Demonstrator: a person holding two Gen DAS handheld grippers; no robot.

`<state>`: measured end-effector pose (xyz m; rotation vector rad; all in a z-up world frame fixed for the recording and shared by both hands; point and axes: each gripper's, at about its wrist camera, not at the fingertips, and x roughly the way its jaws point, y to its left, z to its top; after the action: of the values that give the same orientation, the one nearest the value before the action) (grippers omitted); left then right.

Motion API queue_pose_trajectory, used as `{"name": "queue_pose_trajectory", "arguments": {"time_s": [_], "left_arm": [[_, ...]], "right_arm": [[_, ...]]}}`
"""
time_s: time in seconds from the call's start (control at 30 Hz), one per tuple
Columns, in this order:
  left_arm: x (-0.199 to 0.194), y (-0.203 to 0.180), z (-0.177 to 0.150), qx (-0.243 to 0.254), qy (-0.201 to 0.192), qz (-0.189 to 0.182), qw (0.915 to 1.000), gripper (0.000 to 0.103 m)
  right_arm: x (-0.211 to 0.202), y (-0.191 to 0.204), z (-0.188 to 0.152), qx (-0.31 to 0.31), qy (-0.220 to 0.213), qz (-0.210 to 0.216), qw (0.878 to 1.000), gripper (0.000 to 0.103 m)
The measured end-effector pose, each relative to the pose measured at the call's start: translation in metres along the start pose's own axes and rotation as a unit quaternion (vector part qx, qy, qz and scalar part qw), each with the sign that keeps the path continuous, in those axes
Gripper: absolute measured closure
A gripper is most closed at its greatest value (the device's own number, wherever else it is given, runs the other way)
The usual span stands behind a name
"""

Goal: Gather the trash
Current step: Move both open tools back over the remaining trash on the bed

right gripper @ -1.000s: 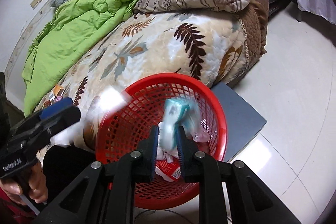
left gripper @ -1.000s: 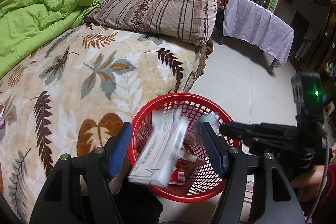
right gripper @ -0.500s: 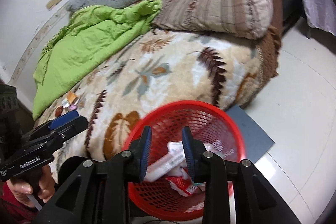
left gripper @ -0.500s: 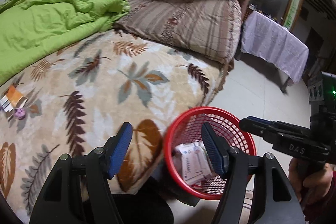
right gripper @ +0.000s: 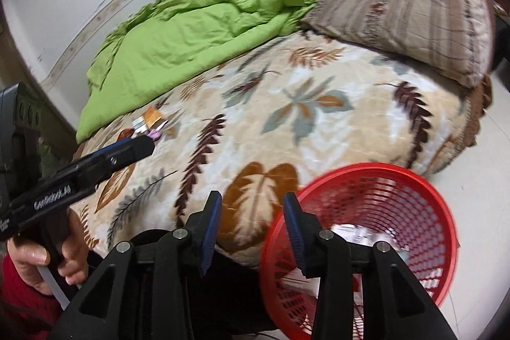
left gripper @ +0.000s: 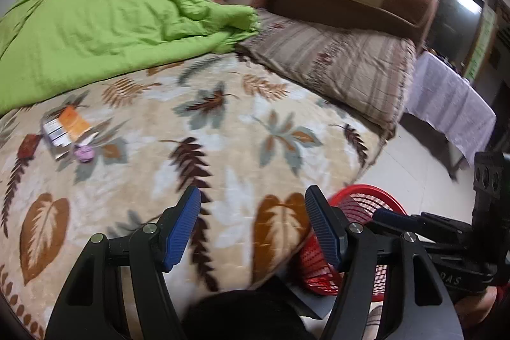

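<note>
The bed (left gripper: 242,148), spread with a leaf-print blanket, fills the middle of both views. A green quilt (left gripper: 105,31) lies bunched at its 10 o'clock side, and a striped pillow (left gripper: 334,69) lies against the brown headboard at 1 o'clock.

The red mesh basket (right gripper: 376,231) stands on the floor at the bed's near corner, at 4 o'clock in both views. Pale wrappers (right gripper: 353,233) already lie in its bottom; blur hides what they are.

The left claw (left gripper: 253,227) stands spread wide over the blanket, with nothing between its blue pads. The right claw (right gripper: 251,228) is partly spread and empty, straddling the basket's rim. Its jaws have just been opening, and the pale packet they were pinching a second ago is no longer between them.

A cluster of leftover trash (left gripper: 65,131) sits on the blanket at 9 o'clock in the left view: an orange-and-white packet (left gripper: 71,121), a small purple round piece (left gripper: 83,153) just beside it, and a dark red scrap (left gripper: 28,145).

Progress, as judged: some trash is binned and both claws are free. The cluster on the bed is left to collect, well apart from the basket.
</note>
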<state>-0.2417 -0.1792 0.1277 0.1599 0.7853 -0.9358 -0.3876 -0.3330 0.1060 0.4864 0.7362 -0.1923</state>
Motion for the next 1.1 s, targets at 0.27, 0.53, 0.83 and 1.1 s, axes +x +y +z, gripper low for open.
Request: {"name": "queue_pose_trajectory", "arguments": {"time_s": [0.27,0.53,0.83,1.1], "left_arm": [[-0.016,0.069,-0.001,-0.064,-0.01,0.05,0.9966,0.036],[-0.033,0.153,-0.008,-0.134,-0.034,0.138,0.9806,0.036],[-0.026,0.242,-0.033,-0.183,-0.051,0.299,0.9352,0.036],[-0.027,0.283,-0.039,-0.225,-0.05,0.337,0.9127,0.036]], "right_arm": [[0.026,0.038,0.017,-0.046,0.018,0.033,0.998,0.06],[0.061,0.088,0.048,-0.089,0.026,0.068,0.993,0.06],[0.145,0.158,0.077,-0.134,0.07,0.089,0.984,0.057],[0.258,0.198,0.103,-0.154,0.133,0.07,0.977,0.057]]}}
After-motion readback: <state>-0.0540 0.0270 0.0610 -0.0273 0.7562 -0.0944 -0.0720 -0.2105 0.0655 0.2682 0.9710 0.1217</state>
